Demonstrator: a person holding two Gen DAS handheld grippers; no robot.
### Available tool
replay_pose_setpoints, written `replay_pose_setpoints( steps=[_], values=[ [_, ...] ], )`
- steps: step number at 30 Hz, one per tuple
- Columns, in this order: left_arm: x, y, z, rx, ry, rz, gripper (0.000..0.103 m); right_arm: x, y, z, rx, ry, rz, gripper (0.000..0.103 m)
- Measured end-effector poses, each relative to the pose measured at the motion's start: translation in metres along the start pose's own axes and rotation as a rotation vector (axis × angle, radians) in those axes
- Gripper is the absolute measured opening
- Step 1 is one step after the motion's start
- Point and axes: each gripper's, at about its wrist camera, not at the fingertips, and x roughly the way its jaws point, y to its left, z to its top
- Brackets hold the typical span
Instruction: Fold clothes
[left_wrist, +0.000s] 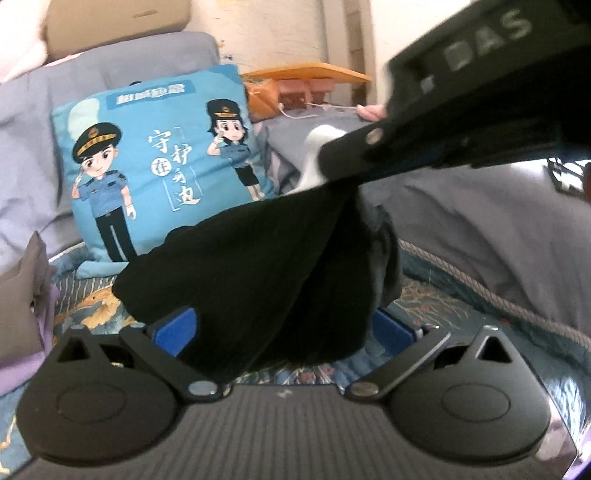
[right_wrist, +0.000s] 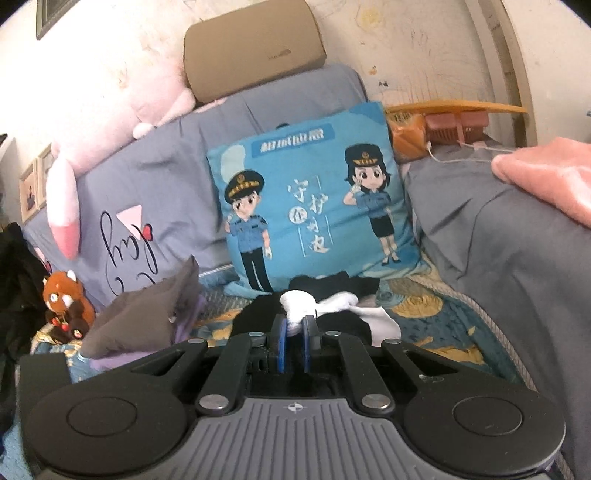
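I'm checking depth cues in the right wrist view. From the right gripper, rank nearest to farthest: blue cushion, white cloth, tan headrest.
1. White cloth, pinched in the right gripper.
2. Blue cushion, straight ahead, propped upright on the bed.
3. Tan headrest, above and behind the cushion, against the wall.

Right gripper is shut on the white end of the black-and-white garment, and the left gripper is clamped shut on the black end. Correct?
Not quite. The right gripper is shut on the white end of the black-and-white garment, but the left gripper is open: the left wrist view shows its blue pads spread wide, with the black cloth hanging between them.
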Motion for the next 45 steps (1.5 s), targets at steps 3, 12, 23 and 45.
replay_pose_setpoints(
  steps=[3, 12, 23, 45],
  values=[
    [-0.002, 0.006, -0.001, -0.016, 0.003, 0.025, 0.103, -0.008, 0.001, 0.005, 0.013, -0.019, 0.011, 0.009],
    [0.001, 0.028, -0.007, -0.091, 0.037, 0.065, 0.103, -0.023, 0.007, 0.021, 0.009, -0.062, 0.001, 0.009],
    [-0.006, 0.021, -0.008, -0.117, -0.007, 0.048, 0.097, -0.045, 0.017, 0.031, 0.01, -0.093, 0.031, 0.009],
    [0.003, 0.04, -0.018, -0.183, 0.123, 0.074, 0.01, -0.036, 0.0, 0.004, 0.002, 0.044, -0.108, 0.012]
  ],
)
